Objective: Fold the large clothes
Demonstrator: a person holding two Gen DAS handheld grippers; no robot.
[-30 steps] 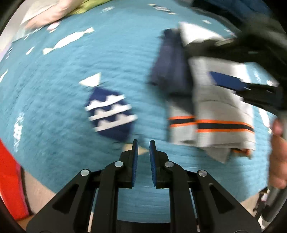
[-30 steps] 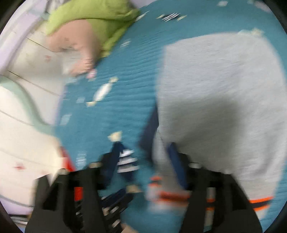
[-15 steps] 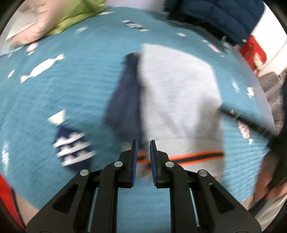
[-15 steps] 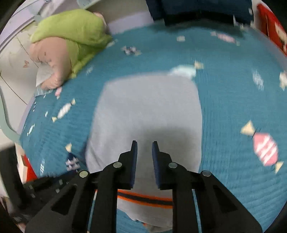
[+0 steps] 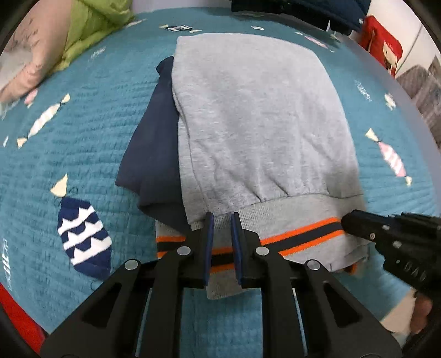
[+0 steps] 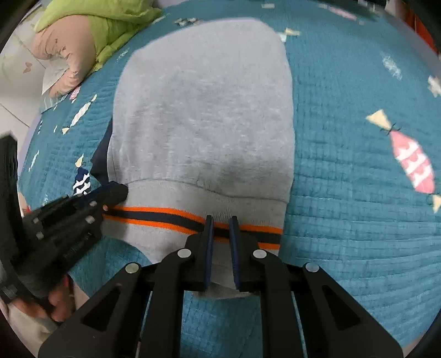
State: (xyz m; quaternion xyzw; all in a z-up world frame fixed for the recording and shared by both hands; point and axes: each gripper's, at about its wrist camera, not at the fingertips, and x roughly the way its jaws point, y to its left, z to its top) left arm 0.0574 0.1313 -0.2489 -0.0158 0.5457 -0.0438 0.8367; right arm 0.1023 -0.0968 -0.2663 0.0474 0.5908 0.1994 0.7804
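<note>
A folded grey sweatshirt (image 5: 256, 115) with an orange and navy striped hem lies on the teal quilt (image 5: 82, 137); it also shows in the right wrist view (image 6: 204, 115). A navy sleeve (image 5: 154, 148) sticks out from under its left side. My left gripper (image 5: 220, 217) hovers over the hem's left part, jaws nearly closed with a narrow gap, holding nothing. My right gripper (image 6: 220, 220) hovers over the hem's right part, jaws likewise nearly closed and empty. Each gripper shows in the other's view: the right one (image 5: 386, 234), the left one (image 6: 82, 203).
A green and pink bundle (image 5: 69, 38) lies at the far left of the bed. Dark blue clothing (image 5: 303, 11) and a red item (image 5: 383, 41) sit at the far edge. The bed's right edge runs close by (image 5: 408, 91).
The sweatshirt was held up by the right gripper a second ago; it now lies flat and folded. Both grippers have moved back to its near hem.
</note>
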